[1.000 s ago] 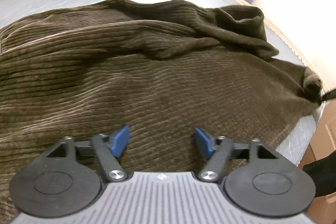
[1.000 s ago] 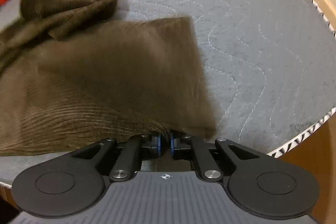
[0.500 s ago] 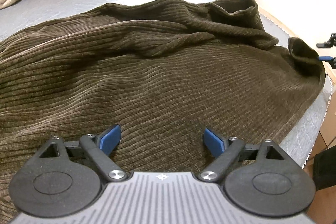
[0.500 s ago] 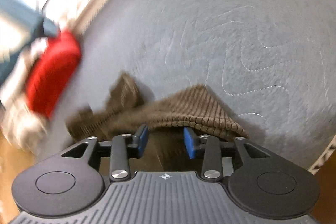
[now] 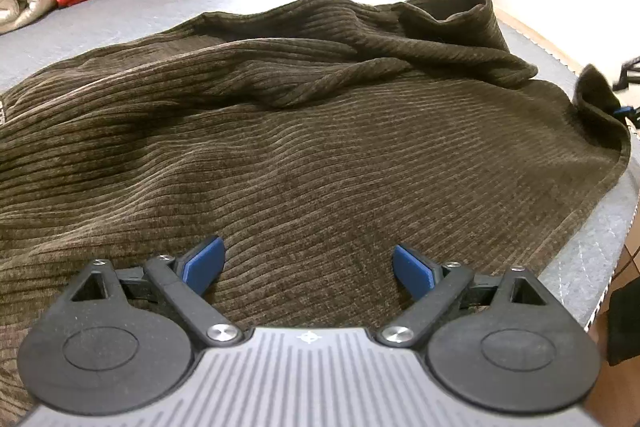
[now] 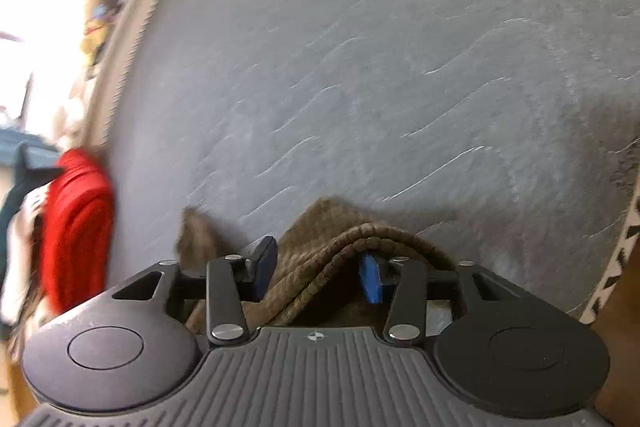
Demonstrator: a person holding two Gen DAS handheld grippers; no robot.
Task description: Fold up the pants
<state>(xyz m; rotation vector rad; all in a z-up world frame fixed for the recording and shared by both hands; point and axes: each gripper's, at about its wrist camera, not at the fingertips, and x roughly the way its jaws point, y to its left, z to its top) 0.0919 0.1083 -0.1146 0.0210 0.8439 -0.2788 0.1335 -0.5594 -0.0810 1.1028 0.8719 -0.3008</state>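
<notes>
My right gripper [image 6: 318, 273] is closing on the pants [image 5: 320, 155] hem bunched between its jaws; my left gripper [image 5: 308, 267] (opening, empty) hovers above cloth spread across the mattress [image 6: 360, 67]

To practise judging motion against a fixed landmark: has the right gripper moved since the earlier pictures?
Yes. The right gripper has rolled and swung: the red blanket, earlier at its view's top left, now sits low on the left.
</notes>
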